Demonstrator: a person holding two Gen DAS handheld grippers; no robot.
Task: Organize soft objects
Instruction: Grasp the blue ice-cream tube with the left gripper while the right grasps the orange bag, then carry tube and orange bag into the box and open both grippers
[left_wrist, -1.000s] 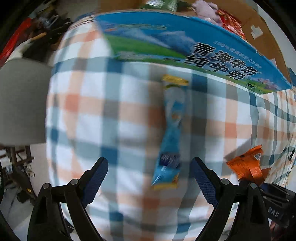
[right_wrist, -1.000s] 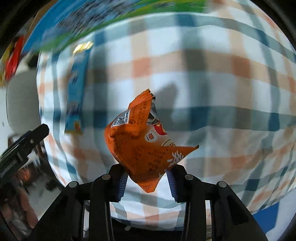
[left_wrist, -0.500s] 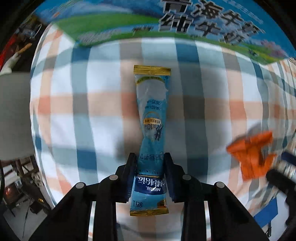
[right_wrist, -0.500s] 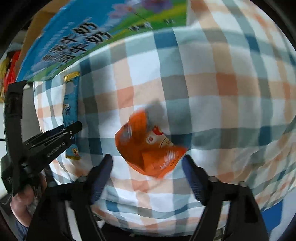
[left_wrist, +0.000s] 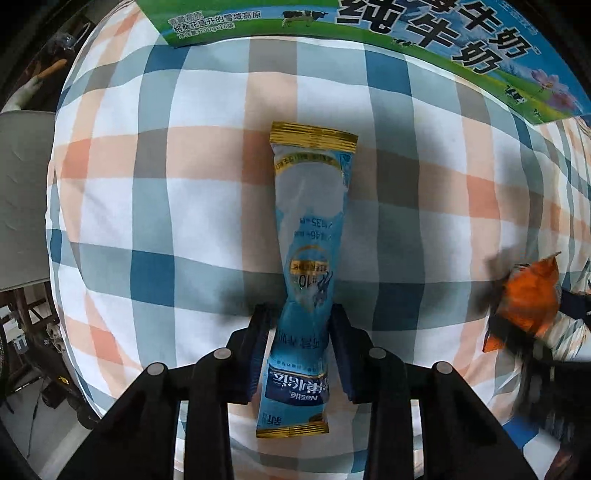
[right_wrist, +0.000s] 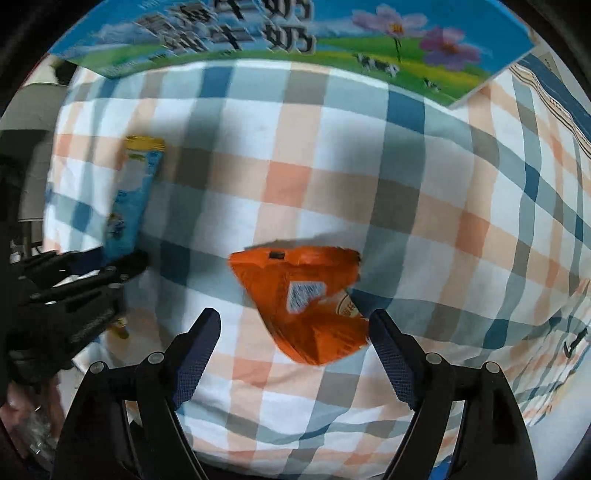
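A long blue Nestle sachet (left_wrist: 310, 236) with gold ends lies on the checked cloth (left_wrist: 184, 206). My left gripper (left_wrist: 300, 325) is shut on its lower part. The sachet also shows in the right wrist view (right_wrist: 133, 195), with the left gripper (right_wrist: 122, 269) at its lower end. An orange snack packet (right_wrist: 306, 299) lies on the cloth between the fingers of my right gripper (right_wrist: 295, 325), which is open and not touching it. The packet also shows at the right edge of the left wrist view (left_wrist: 528, 302).
A milk carton box (left_wrist: 424, 40) printed in blue and green stands along the far edge of the cloth, also in the right wrist view (right_wrist: 280, 37). A grey chair seat (left_wrist: 22, 199) and floor clutter lie beyond the cloth's left edge.
My left gripper moved onto the blue sachet and closed on it. My right gripper opened and let go of the orange packet, which now lies on the cloth.
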